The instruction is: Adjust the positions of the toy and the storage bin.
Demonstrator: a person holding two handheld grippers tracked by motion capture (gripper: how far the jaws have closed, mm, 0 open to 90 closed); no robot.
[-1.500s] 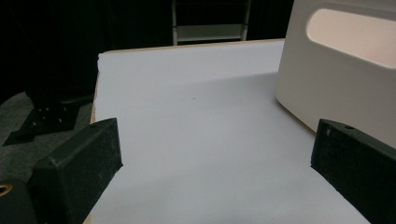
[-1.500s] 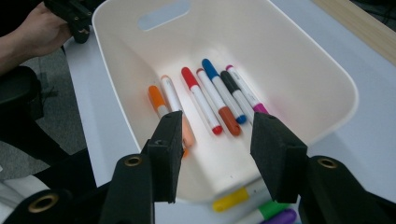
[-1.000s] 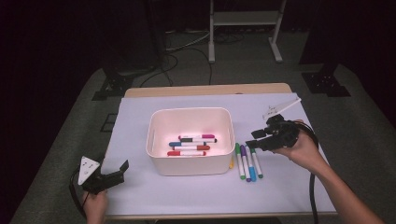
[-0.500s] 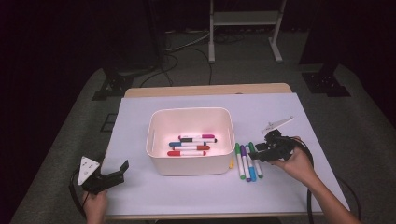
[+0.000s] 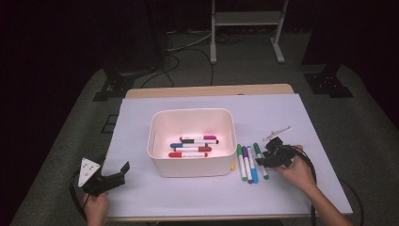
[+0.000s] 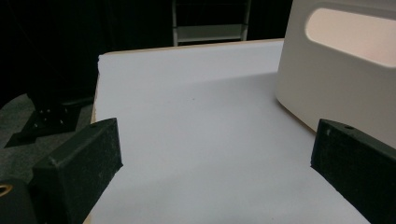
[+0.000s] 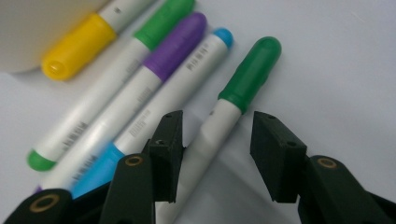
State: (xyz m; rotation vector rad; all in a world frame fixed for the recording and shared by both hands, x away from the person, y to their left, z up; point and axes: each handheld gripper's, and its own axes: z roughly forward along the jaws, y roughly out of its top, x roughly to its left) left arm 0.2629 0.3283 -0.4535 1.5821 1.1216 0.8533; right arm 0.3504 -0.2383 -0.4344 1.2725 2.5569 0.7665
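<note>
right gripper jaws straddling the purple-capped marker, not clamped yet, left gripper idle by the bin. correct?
Not quite: the right gripper straddles the dark green-capped marker, as the right gripper view shows; the purple-capped marker lies two places over, past the blue one. The rest holds: the jaws have just been closing but are not clamped yet, and the left gripper sits idle by the white bin.

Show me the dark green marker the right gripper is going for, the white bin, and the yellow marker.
dark green marker [image 7: 250,74], right gripper view, on its green cap.
white bin [image 5: 193,167], high view, on its near outer wall.
yellow marker [image 7: 77,46], right gripper view, on its yellow cap.
</note>
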